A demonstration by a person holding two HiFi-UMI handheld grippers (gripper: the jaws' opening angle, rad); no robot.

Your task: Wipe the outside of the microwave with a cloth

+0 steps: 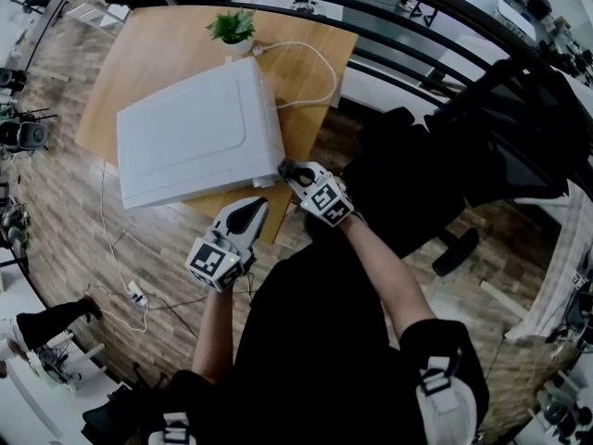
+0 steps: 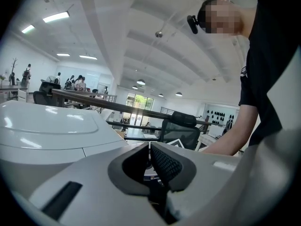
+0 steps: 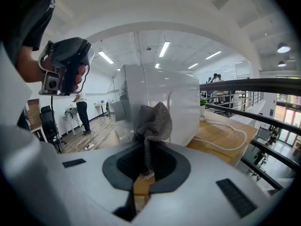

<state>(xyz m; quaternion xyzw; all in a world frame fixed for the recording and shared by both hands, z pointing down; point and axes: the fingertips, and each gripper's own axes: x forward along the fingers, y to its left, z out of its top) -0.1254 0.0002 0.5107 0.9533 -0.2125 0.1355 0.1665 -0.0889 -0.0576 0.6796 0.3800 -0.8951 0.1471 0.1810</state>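
Left gripper (image 1: 252,208), nearest, is held off the table's (image 1: 139,54) near edge with jaws closed on nothing, apparently spare. A grey cloth (image 3: 153,120) is pinched tight in the right gripper (image 1: 289,171), set at the microwave's (image 1: 195,133) near right corner, evidently for wiping.

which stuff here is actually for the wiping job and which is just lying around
For the job: microwave; cloth, held in the right gripper.
Just lying about: potted plant; white cable; power strip.
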